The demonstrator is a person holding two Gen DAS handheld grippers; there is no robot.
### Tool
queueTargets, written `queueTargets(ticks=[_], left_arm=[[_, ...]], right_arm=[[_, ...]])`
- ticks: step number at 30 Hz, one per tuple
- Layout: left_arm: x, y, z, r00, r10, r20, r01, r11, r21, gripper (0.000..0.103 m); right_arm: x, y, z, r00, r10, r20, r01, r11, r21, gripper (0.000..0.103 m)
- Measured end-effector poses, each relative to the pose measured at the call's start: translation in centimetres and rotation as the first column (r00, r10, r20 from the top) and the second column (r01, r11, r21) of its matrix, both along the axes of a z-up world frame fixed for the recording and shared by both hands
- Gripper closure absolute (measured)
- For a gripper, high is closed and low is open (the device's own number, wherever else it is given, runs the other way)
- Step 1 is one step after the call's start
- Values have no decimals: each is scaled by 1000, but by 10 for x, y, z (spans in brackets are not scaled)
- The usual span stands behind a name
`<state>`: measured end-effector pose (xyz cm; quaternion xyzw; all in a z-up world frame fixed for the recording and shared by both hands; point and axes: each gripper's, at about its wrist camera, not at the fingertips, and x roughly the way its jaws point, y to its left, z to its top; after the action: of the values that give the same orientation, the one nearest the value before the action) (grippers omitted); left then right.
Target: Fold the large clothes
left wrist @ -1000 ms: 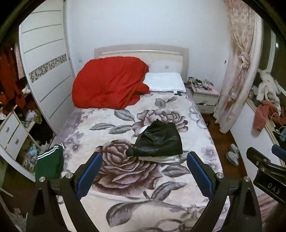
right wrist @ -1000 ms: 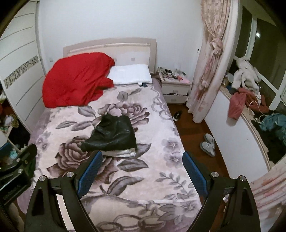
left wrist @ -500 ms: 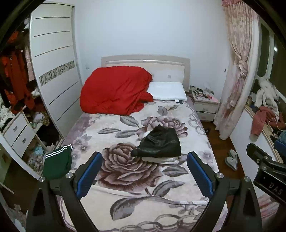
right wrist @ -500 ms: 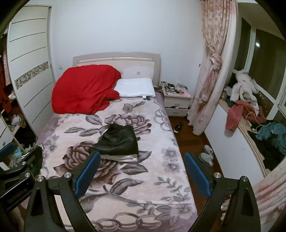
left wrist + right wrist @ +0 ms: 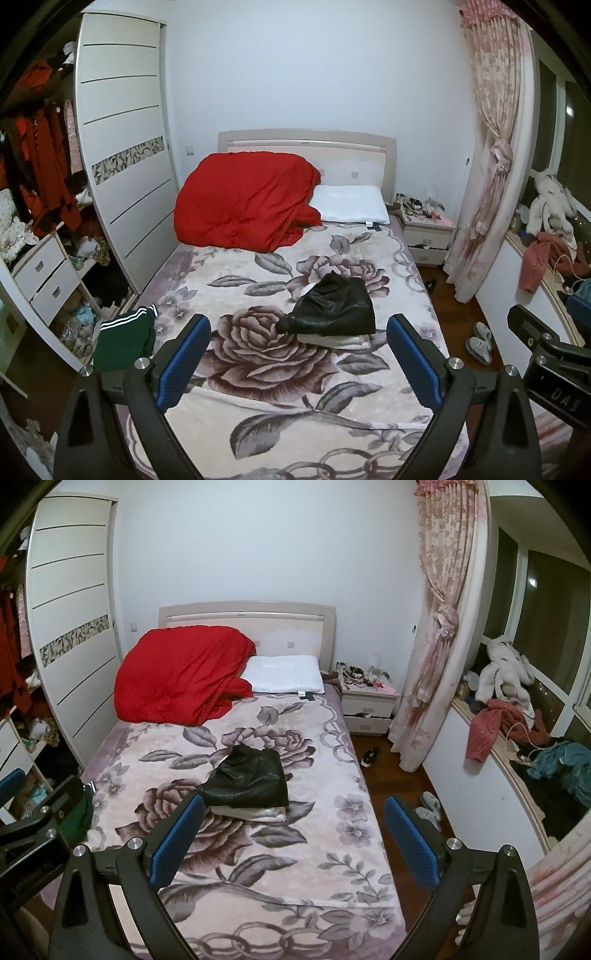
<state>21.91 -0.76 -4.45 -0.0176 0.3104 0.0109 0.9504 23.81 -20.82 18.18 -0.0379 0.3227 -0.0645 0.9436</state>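
- Above the foot of the flower-patterned blanket bed [image 5: 258,369], left view: left gripper [image 5: 299,354] spread wide, empty; folded black leather garment [image 5: 334,312] mid-bed beyond, on a pale folded cloth; green striped garment [image 5: 123,338] at the bed's left edge.
- Right view: right gripper [image 5: 293,836] just opening wider, empty, short of the black garment [image 5: 249,781].

Cool, even indoor light fills both wrist views with soft shadows and no glare, the window [image 5: 546,602] dark, focus sharp centrally, while fisheye bending curves the wardrobe [image 5: 122,147] and blackens corners.
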Motion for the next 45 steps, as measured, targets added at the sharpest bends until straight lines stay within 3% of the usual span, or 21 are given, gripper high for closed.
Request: queueTargets(ticks=[45], left_arm=[[-27, -3, 11, 1000, 17, 15, -17, 1000, -1, 5]], right_arm=[[-30, -1, 0, 1000, 0, 2, 0, 1000, 19, 2]])
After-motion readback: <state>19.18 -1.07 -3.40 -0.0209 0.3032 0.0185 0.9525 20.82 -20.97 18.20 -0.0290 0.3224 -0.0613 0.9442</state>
